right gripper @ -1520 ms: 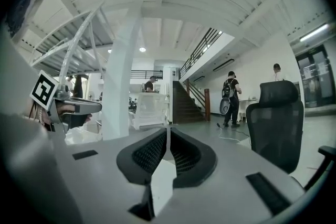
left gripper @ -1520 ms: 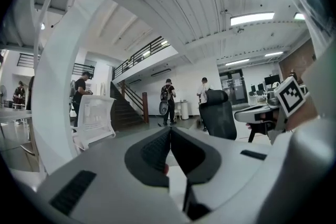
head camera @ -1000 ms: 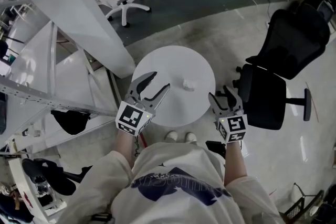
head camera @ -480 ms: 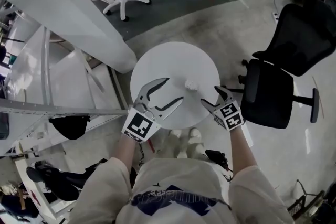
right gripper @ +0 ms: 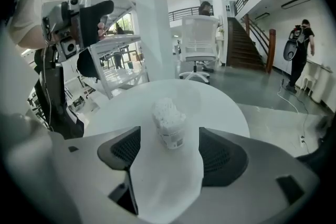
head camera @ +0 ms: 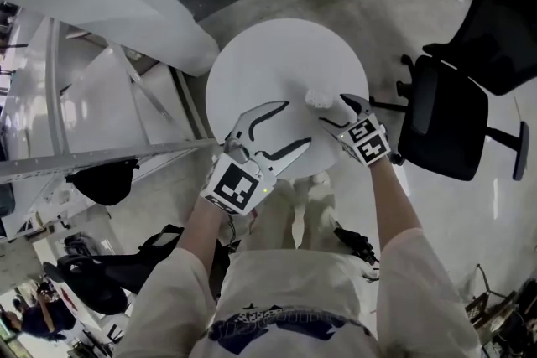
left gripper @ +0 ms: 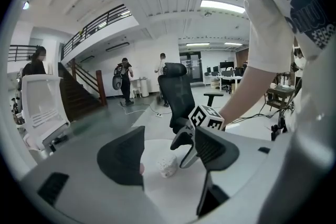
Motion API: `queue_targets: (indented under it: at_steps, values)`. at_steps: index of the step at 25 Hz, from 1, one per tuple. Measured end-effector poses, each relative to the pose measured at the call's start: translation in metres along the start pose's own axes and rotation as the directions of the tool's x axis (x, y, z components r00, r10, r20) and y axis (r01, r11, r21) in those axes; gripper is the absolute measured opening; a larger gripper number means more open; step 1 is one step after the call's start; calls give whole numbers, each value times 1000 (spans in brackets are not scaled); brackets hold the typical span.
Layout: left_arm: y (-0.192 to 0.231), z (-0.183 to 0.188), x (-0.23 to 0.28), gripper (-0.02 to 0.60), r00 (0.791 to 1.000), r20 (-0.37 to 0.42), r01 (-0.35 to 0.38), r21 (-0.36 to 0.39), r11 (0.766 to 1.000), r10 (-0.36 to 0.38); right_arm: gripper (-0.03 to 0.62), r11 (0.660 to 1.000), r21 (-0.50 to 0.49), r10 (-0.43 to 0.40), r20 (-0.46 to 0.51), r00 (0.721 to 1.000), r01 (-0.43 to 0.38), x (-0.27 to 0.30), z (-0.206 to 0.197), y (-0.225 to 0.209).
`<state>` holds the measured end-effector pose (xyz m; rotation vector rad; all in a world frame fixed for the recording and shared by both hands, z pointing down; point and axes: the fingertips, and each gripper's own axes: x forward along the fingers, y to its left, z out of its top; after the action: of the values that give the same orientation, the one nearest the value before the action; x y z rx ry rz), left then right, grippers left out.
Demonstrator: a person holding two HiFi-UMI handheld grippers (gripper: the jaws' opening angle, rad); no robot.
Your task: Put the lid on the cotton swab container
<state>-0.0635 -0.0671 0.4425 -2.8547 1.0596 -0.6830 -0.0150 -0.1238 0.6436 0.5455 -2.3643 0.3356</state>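
1. Two grippers are held over a round white table [head camera: 268,63], one in each hand.
2. The cotton swab container [head camera: 317,99] is stood upright on the right part of the table, with white swab heads seen at its uncovered top.
3. The right gripper [right gripper: 170,157] is held close to the container [right gripper: 169,123]. Its jaws are spread wide and nothing is clasped. The container is seen in line with the gap, just at the tips, with bare table on both sides of it.
4. The left gripper [left gripper: 169,152] is held released over the near left part of the table, its jaws apart with nothing gripped. The container [left gripper: 168,166] is seen beyond them.
5. A black office chair [head camera: 453,121] is placed right of the table.
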Motion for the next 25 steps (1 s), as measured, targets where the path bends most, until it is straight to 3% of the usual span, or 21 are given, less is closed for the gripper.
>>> queue_targets:
  at_steps: [7,12,18,22,25]
  values:
    - [-2,-12,4,296,1000,4,11,-9,1000,-11,338,998,-57,31,-24,999,-32,25,-7,-4]
    - [-5,-21,6,296,999,-15,36,6,999,-36,253,989,-143,30,-26,999,-33,31,-1,-2]
    - [-2,-27,13,309,994,-81,85,97,992,-78,230,984,-169,42,-34,999,-47,33,-2,3]
    - [8,-36,30,332,974,-175,178,213,961,-141,227,982,-181,53,-43,998,-60,31,-3,4]
    - [10,-51,49,344,939,-285,277,292,915,-193,225,980,-187,62,-55,997,-71,31,-6,3]
